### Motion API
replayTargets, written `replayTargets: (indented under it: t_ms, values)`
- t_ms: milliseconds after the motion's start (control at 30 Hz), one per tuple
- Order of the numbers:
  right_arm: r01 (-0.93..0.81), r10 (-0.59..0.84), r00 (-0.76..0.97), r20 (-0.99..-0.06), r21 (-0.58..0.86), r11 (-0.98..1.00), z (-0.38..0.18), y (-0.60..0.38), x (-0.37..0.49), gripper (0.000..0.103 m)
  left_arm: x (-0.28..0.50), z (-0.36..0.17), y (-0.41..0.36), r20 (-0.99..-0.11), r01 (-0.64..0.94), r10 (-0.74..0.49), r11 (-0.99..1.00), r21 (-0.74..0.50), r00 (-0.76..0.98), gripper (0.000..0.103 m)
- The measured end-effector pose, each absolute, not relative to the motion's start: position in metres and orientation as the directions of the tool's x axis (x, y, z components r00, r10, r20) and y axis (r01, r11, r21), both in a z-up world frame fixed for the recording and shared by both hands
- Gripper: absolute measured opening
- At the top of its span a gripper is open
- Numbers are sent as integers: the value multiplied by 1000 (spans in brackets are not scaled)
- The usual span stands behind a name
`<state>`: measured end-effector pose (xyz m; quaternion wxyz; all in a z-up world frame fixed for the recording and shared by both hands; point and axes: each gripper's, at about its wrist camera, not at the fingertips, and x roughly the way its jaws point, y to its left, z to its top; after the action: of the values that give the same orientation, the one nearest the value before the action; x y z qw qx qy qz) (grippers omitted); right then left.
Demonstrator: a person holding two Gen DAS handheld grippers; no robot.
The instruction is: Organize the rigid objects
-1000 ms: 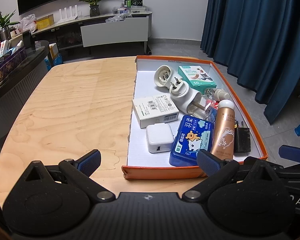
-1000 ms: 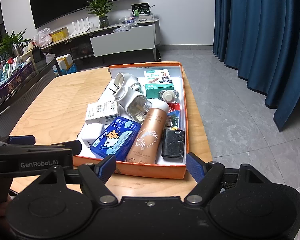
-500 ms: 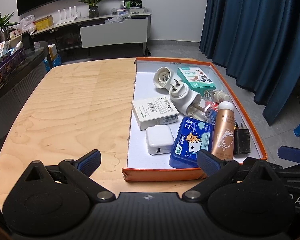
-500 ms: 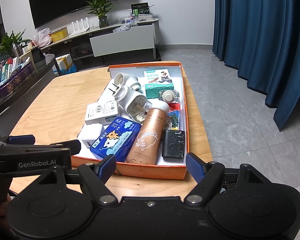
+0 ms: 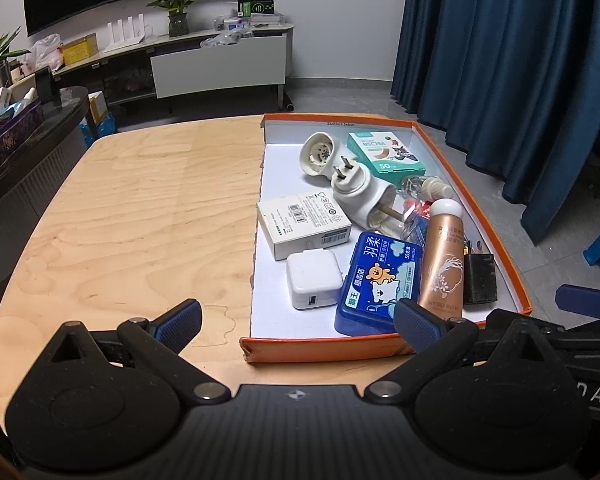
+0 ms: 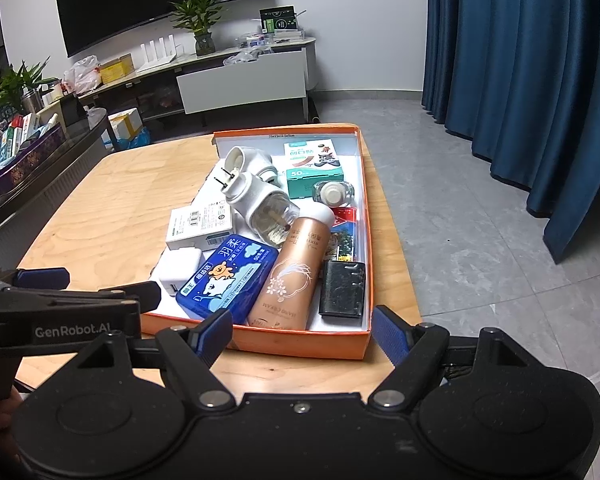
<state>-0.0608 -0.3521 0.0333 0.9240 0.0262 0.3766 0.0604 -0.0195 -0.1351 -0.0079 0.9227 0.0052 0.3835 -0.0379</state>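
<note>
An orange tray (image 5: 320, 350) sits on the right half of the wooden table (image 5: 140, 220). It holds a white charger cube (image 5: 312, 282), a white carton (image 5: 304, 224), a blue floss case (image 5: 380, 284), a gold hand-cream tube (image 5: 442, 264), a black adapter (image 5: 479, 282), two white plug-in units (image 5: 356, 190), a green plaster box (image 5: 384, 154) and a small clear bottle (image 5: 424, 186). My left gripper (image 5: 296, 320) hovers open before the tray's near left corner. My right gripper (image 6: 302, 332) hovers open before the tray's near wall (image 6: 300, 340), close to the tube (image 6: 288, 280) and adapter (image 6: 342, 290). Neither holds anything.
The left half of the table is bare wood. A dark counter (image 5: 28, 128) with boxes stands at the far left. A low TV cabinet (image 5: 216, 64) lines the back wall, and blue curtains (image 5: 520, 60) hang on the right. The table's right edge (image 6: 396, 240) drops to grey floor.
</note>
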Motion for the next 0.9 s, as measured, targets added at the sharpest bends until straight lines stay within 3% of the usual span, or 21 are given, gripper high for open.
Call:
replayTargets:
  t_ms: [900]
  values:
    - [-91,133,710,-692,98,991,34,-354,-61,90,-20,-7,-132,-698,78,-76,997,-29,712,103]
